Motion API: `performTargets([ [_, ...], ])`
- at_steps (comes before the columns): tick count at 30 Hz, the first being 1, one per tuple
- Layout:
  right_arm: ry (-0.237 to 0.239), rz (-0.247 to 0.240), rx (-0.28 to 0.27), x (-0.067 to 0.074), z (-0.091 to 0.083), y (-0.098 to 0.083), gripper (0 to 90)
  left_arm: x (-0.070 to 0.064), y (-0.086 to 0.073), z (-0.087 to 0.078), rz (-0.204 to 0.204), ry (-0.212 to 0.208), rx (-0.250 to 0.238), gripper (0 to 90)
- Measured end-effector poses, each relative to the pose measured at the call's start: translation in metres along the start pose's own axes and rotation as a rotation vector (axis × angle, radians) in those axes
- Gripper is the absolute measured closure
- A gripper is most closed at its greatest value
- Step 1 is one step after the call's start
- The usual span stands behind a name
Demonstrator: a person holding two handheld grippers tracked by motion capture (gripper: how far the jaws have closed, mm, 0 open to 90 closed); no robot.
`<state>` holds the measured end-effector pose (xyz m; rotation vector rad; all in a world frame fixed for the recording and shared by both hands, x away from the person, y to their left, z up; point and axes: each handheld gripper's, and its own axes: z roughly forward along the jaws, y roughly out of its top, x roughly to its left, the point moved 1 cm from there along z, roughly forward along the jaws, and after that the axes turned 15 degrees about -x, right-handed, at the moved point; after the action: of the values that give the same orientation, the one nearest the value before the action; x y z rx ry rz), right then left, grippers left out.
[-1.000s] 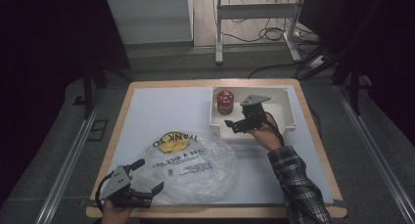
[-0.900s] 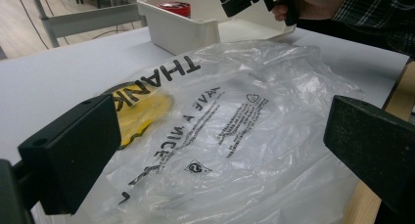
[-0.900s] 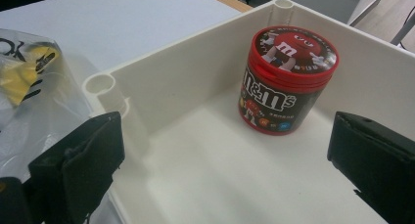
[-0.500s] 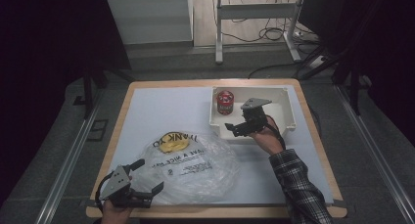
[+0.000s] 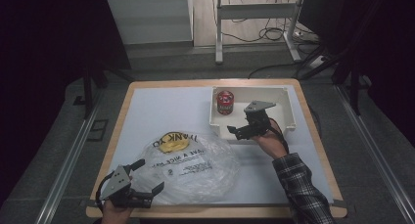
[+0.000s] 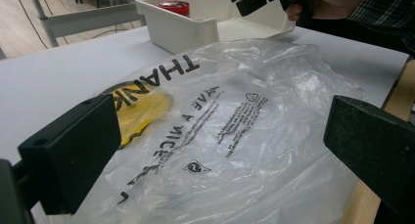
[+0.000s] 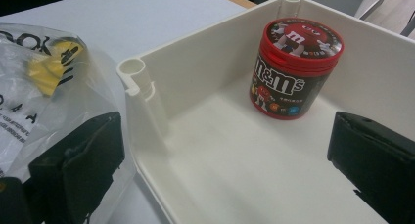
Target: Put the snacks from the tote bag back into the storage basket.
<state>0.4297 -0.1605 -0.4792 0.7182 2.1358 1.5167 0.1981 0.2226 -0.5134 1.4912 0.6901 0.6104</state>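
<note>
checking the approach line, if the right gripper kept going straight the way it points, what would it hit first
Probably the candy tub standing in the white bin. The right gripper, jaws open, points into the bin, the tub slightly right of centre; depth is unclear.

Plastic bags: one, a clear plastic bag point(image 5: 193, 168) with a yellow smiley print, at 6 o'clock on the table.
Candy tubs: one M&M's tub point(image 5: 225, 102), at 12 o'clock.
Bins: one white bin point(image 5: 288, 110), at 1 o'clock.
Grippers: two, the left gripper point(image 5: 147, 179) at 7 o'clock, the right gripper point(image 5: 234, 132) at 3 o'clock.
</note>
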Motion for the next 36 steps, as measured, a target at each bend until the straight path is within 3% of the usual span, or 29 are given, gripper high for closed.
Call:
performTargets([
  [36, -0.013, 0.017, -0.003, 0.010, -0.036, -0.011, 0.0, 0.000, 0.000, 0.001, 0.000, -0.001, 0.003, 0.5],
])
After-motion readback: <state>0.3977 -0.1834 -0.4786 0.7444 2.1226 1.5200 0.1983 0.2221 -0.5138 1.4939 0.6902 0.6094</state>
